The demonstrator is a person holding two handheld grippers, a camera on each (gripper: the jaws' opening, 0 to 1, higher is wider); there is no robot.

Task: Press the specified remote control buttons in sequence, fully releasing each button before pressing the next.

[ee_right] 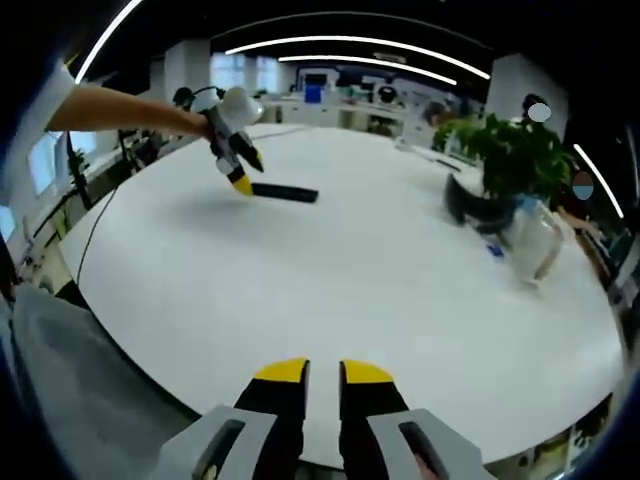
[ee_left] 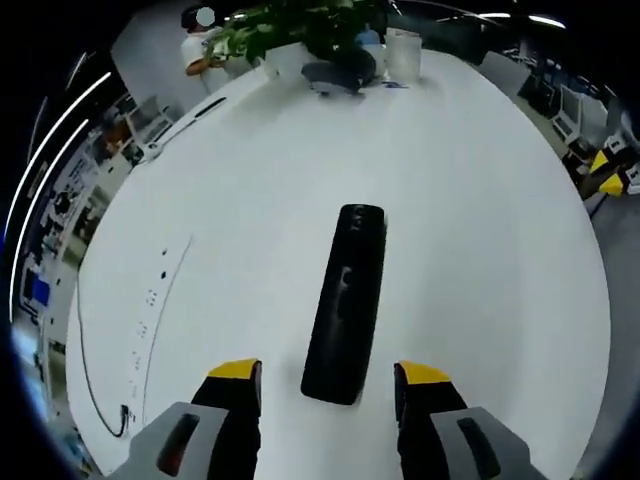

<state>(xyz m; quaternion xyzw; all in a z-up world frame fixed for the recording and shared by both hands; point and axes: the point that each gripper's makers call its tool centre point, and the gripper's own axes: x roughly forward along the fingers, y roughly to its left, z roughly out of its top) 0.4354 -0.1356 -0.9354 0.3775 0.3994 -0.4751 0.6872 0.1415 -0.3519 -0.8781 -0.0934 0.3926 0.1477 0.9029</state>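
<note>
A long black remote control [ee_left: 345, 305] lies flat on the white table [ee_left: 470, 220], its near end between my left gripper's [ee_left: 330, 375] yellow-tipped jaws, which stand wide open just short of it. In the right gripper view the same remote [ee_right: 284, 192] lies far across the table, with the left gripper [ee_right: 241, 180] hovering over its left end, held by a person's arm [ee_right: 120, 110]. My right gripper [ee_right: 322, 372] sits over the near table edge with its jaws almost together and nothing between them.
A potted plant [ee_left: 300, 25] with a dark bag [ee_left: 340, 72] and a white container [ee_left: 403, 52] stands at the table's far end; the plant [ee_right: 515, 155] also appears at the right. A black cable [ee_left: 95, 385] runs along the table's left edge. A person [ee_left: 200, 50] stands beyond the table.
</note>
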